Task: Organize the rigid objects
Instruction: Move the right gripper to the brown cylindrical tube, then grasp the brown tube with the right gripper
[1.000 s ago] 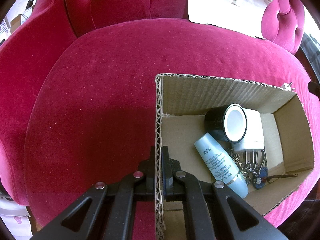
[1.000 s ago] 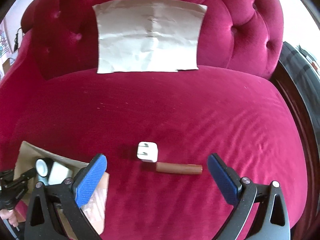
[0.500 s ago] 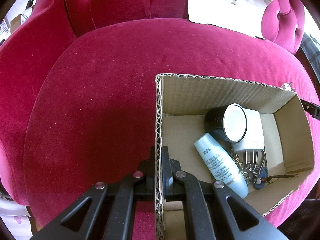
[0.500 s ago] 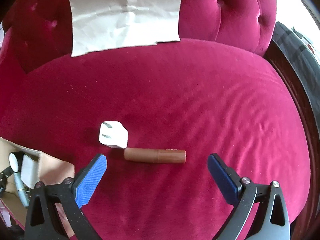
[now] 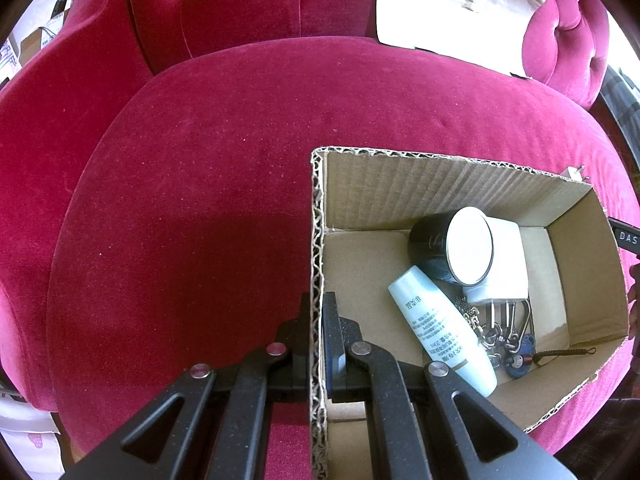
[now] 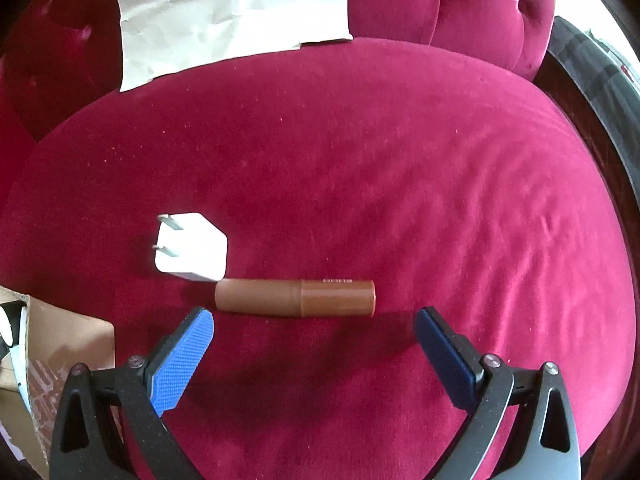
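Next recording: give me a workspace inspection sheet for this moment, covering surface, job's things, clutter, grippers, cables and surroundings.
Surface: red velvet seat cushion.
Job's things: brown tube lying flat, white plug adapter at its end; cardboard box holds a black jar, a blue bottle, a white charger and keys.
Clutter: crumpled paper sheet against the backrest.
Grippers: left gripper shut on the box wall; right gripper open, above the tube, not touching.
Cables: nothing seen.
Surroundings: tufted backrest; dark fabric at right.
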`<state>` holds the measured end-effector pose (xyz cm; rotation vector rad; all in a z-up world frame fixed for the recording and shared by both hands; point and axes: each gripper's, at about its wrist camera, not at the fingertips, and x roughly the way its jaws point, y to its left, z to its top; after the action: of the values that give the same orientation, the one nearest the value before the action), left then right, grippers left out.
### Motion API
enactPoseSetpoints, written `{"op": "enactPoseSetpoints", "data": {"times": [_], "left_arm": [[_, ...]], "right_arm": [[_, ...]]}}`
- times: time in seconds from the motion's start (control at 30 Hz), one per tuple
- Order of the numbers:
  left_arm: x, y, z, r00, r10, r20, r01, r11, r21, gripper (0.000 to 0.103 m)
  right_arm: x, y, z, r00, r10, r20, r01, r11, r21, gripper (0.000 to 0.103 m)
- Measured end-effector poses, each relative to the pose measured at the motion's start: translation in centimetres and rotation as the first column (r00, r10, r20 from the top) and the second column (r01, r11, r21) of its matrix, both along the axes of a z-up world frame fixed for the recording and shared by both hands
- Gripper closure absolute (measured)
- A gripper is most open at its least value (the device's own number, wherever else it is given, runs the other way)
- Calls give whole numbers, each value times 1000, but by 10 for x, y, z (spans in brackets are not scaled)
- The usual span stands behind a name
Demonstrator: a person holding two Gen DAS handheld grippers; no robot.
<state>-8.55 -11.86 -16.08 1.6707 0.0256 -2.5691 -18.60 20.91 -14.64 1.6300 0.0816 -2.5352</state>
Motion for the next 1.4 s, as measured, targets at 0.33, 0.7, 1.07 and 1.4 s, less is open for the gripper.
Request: {"op": "enactPoseSetpoints", "data": {"times": [0.33, 0.7, 1.07, 1.4], "left_arm": [[-2, 3, 0, 1000, 1, 0, -1, 1000, -1, 100], [-1, 0, 1, 1000, 1, -1, -1, 1000, -2, 99], [3, -2, 3, 1000, 1, -1, -1, 1000, -4, 100], [2, -3, 3, 1000, 0, -1, 0, 1000, -4, 100]], "right_arm": [[-4, -2, -2, 1000, -18, -14, 18, 1000, 7, 0], [-1, -7, 10, 999, -45, -11, 45, 999, -7, 27], [4, -8, 17, 999, -49, 13, 49, 998, -27, 27], [7, -10, 44, 998, -38, 44, 38, 999, -8, 27]]}}
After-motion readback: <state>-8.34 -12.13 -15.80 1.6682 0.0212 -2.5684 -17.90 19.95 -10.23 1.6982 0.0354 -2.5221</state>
